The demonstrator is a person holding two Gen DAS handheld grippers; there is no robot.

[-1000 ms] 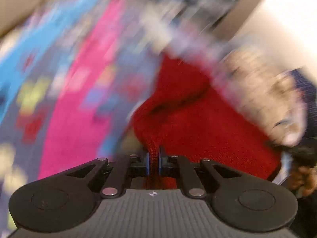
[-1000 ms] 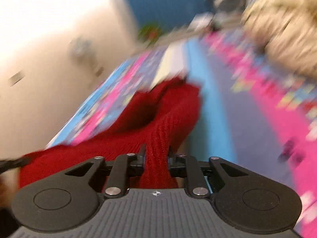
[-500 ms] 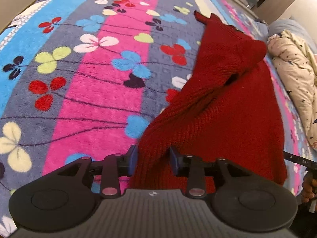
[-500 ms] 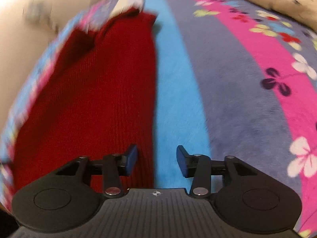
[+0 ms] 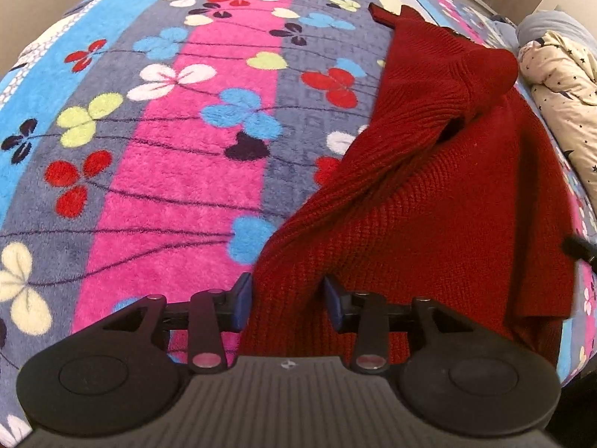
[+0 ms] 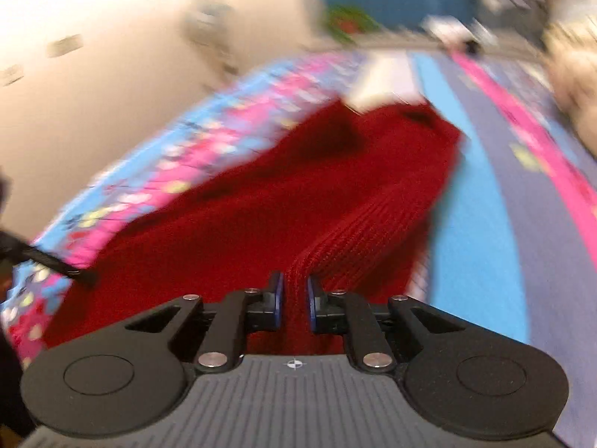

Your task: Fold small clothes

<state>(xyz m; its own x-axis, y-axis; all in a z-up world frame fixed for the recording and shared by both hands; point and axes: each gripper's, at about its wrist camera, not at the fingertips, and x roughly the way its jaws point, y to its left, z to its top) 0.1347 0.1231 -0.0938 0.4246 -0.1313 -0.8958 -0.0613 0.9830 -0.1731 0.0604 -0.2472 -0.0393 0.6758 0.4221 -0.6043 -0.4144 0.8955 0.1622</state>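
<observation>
A red knitted sweater lies on the flowered blanket, one sleeve folded across its body. My left gripper is open, its blue-padded fingers standing either side of the sweater's near edge without pinching it. In the right wrist view, which is blurred, my right gripper is shut on a raised fold of the same sweater and holds it up off the blanket.
A cream star-print quilt lies bunched at the right of the bed. A pale wall runs along the bed's far side. A blue panel and a green plant stand beyond the bed's end.
My left gripper opened and let go of the sweater's edge. My right gripper, open half a second ago, has shut on a fold of the sweater and lifted it.
</observation>
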